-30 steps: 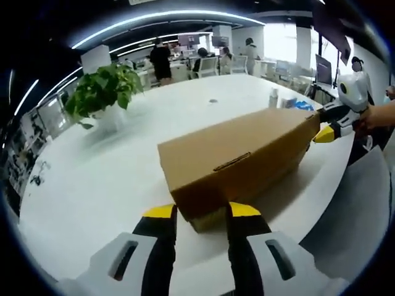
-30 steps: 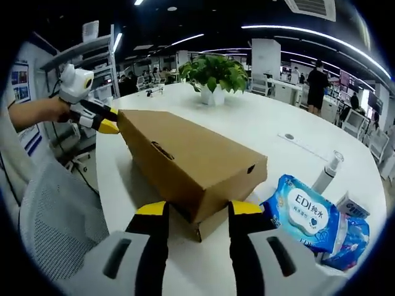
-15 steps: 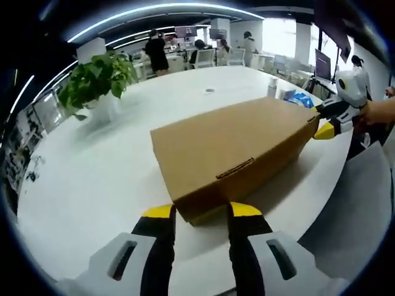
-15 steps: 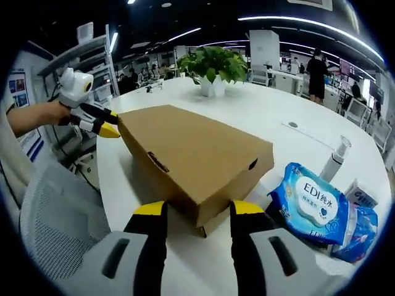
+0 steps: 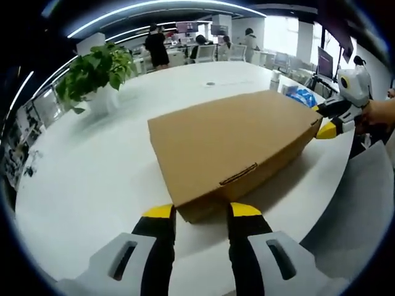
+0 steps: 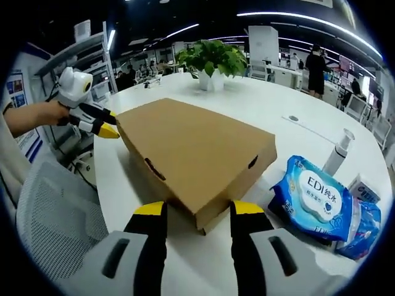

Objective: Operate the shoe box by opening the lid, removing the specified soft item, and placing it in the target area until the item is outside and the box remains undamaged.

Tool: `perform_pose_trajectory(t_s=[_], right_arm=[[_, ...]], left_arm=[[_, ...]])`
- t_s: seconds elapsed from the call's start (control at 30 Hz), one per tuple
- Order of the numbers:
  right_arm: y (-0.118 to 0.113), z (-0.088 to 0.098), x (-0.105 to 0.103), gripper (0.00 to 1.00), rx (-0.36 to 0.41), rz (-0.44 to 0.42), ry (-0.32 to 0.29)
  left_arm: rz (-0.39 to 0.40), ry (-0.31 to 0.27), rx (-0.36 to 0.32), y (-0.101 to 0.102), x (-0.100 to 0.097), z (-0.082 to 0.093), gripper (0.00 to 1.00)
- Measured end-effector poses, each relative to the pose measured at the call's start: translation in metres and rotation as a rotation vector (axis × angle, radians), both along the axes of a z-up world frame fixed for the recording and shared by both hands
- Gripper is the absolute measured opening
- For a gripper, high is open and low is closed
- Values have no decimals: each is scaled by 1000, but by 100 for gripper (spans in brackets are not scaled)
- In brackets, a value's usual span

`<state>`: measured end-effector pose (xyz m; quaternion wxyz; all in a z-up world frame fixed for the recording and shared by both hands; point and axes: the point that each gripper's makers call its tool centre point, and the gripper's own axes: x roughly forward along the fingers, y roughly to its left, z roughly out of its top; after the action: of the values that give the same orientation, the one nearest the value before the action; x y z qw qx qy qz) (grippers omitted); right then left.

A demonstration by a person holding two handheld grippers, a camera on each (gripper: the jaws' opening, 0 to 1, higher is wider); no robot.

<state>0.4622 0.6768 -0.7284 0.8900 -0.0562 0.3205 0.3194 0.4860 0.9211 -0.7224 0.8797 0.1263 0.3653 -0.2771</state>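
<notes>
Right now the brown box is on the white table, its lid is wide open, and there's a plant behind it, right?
Not quite. The box is on the white table with the plant behind it, but the lid is not wide open: it is lifted just a little at the edge, as the right gripper view shows.

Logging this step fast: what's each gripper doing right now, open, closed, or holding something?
Left gripper: open, jaws astride one end of the shoe box, gripping nothing.
Right gripper: open, jaws astride the opposite end, gripping nothing.
</notes>
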Motion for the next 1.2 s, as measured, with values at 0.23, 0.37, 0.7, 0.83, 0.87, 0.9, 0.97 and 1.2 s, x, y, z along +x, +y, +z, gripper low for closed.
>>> perform_pose_trajectory(t_s=[0.23,0.37,0.7,0.83,0.87,0.9,0.97,1.2], right_arm=[[1,-5,1,37,-5,-4,11],[1,-8,1,36,-16,-3,15],[1,-12,5,35,-45,-4,8],[0,-12,9,35,-44,-6,8],[-1,-12,9,35,-44,-6,8],[-1,-11,11,35,-43,-6,8],[-2,-11,13,35,-44,-6,9],[-5,-12,24,35,-50,-1,13]], left_arm=[[14,14,-7,0,3,-6,31],[15,22,-6,1,3,-9,30],[10,32,10,0,9,-13,29],[7,35,12,-1,14,-13,29],[7,35,12,-1,15,-13,29],[6,36,11,-1,16,-13,29],[5,36,9,-2,18,-13,29],[4,40,9,-6,28,-13,29]])
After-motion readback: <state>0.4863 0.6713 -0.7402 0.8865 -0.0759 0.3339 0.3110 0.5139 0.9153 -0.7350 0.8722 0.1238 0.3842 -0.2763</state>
